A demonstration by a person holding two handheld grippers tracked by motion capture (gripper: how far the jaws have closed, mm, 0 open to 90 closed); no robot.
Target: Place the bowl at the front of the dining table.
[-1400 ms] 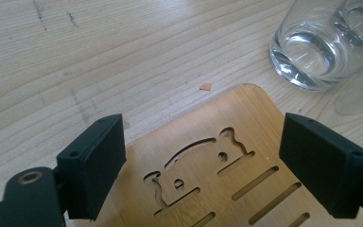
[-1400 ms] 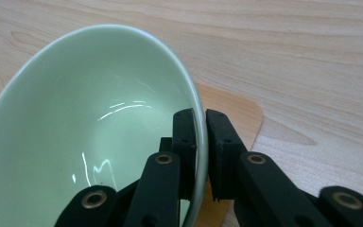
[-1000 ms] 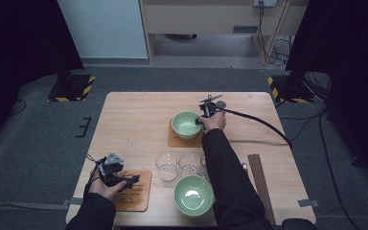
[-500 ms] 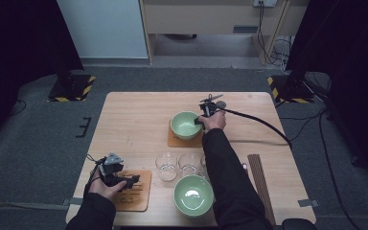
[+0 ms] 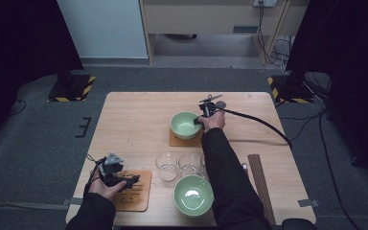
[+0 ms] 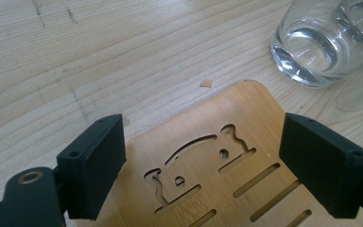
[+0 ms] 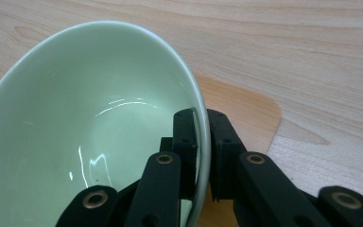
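Bowl [image 7: 90, 137], pale green and glazed, sits on a thin wooden coaster [image 5: 179, 140] toward the far right of the wooden surface [image 5: 139, 120], its rim clamped between the fingers [image 7: 187, 142] of the right gripper [image 5: 202, 119], one inside the wall and one outside. The step in hand looks like placing or lifting this bowl; the next move calls for either a clean release or a level lift. The left gripper [image 5: 130, 181] hovers with fingers apart over a slotted bamboo trivet [image 6: 227, 165], near drinking glasses [image 5: 166, 165] and a second green bowl [image 5: 193, 195].
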